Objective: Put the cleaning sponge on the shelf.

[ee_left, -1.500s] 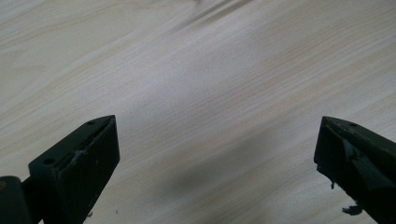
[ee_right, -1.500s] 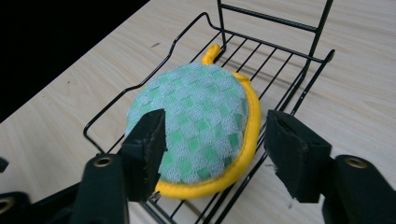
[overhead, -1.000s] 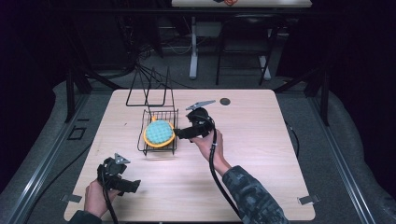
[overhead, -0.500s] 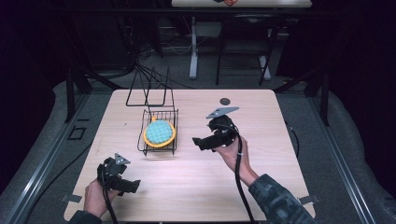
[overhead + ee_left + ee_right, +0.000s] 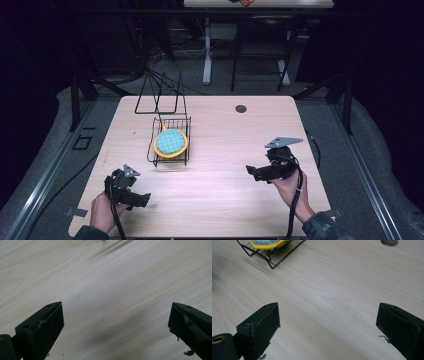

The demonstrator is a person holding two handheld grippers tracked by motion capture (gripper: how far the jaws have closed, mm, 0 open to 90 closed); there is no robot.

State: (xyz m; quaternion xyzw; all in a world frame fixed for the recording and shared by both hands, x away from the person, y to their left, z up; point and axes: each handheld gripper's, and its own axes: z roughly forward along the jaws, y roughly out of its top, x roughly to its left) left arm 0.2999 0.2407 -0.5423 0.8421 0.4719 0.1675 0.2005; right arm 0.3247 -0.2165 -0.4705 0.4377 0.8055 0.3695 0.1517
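We see a pale wooden surface (image 5: 220,150) with rounded corners, standing on a grey floor with dark frames and table legs behind it. Near its far edge a small round hole (image 5: 241,108) is set into the wood; the right gripper view catches the same hole (image 5: 389,242) at its top.

Left of centre sits a black wire basket (image 5: 170,142), and just behind it, toward the far edge, an open wire rack (image 5: 159,97) of thin black rods stands upright. Inside the basket lies a round teal pad with an orange-yellow rim (image 5: 171,141), tilted slightly against the wires. In the right gripper view we make out a corner of the basket (image 5: 270,253) and a sliver of the yellow rim (image 5: 268,243).

At the near left, a hand (image 5: 102,215) holds the left hand-held gripper (image 5: 142,200) low over the wood, well apart from the basket. Its jaws stand wide apart in the left gripper view, with bare wood grain between them.

At the near right, the other hand (image 5: 290,190) holds the right hand-held gripper (image 5: 250,171), a grey three-cornered plate on top, pointing left toward the basket yet well clear of it. Its jaws also stand wide apart, nothing between them.
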